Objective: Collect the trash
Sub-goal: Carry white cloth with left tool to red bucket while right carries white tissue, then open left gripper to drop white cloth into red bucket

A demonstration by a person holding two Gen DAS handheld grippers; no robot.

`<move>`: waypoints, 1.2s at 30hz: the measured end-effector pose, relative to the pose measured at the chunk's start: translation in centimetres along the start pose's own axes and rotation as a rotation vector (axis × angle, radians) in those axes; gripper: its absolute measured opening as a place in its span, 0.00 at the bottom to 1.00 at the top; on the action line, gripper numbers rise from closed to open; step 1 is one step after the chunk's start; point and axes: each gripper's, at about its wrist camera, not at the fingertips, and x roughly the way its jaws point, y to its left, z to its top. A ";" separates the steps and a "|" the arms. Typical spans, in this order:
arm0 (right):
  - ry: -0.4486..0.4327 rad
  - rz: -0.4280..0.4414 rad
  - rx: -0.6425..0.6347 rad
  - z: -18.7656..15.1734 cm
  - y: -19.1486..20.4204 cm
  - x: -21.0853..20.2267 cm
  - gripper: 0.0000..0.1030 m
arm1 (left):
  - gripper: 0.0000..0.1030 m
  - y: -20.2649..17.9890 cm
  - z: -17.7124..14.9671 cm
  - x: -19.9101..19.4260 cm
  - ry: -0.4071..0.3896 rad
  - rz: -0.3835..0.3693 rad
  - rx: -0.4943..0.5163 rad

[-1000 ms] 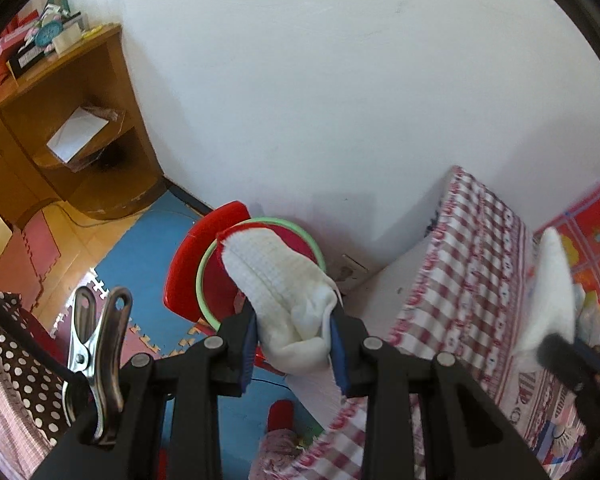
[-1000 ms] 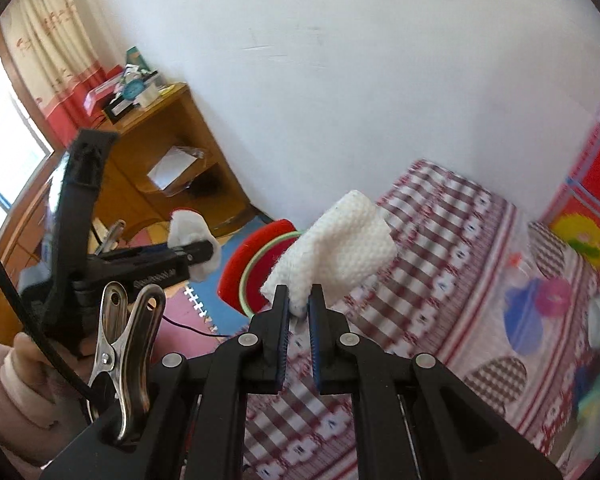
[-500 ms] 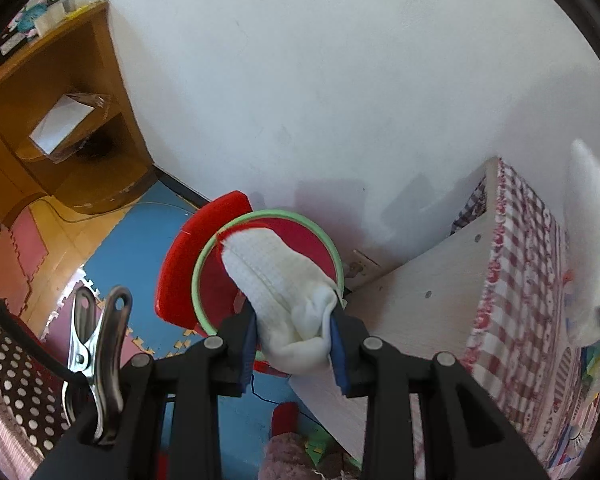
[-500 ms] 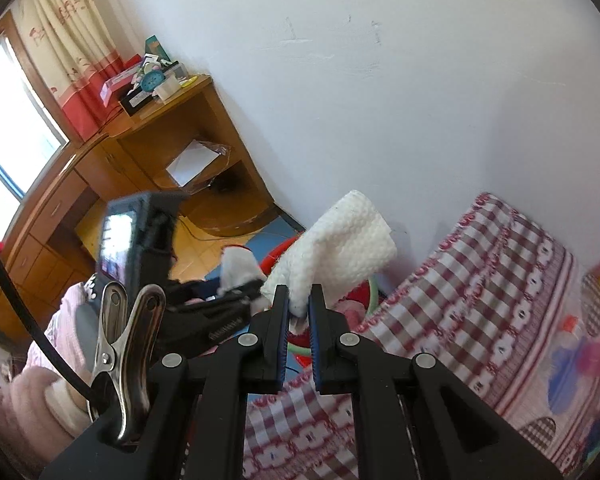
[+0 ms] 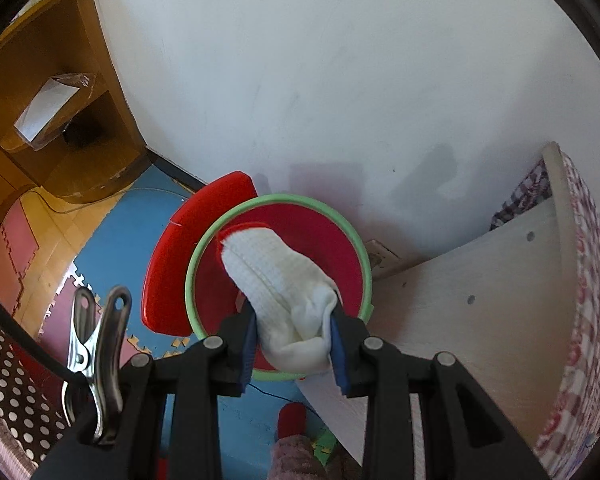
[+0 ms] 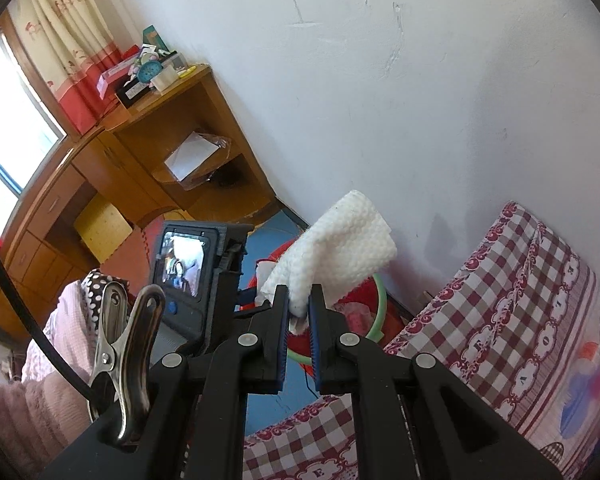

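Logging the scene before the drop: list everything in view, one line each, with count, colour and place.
sock: one, white with red cuff, above the bin
tissue: one, white, clamped above the bin
bin: one, red with green rim, on the floor by the wall
lid: one, red, beside the bin
floor mat: one, blue
cabinet: one, brown wood, by the window
bed cover: one, red-and-white check
curtain: one, cream and red
left hand-held gripper: black, gripping the sock
right hand-held gripper: black, gripping the tissue
sleeve: pink
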 end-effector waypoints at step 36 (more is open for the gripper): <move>0.080 -0.010 -0.034 1.8 1.8 6.2 0.10 | 0.53 4.3 -0.2 -4.7 -0.043 0.016 -0.072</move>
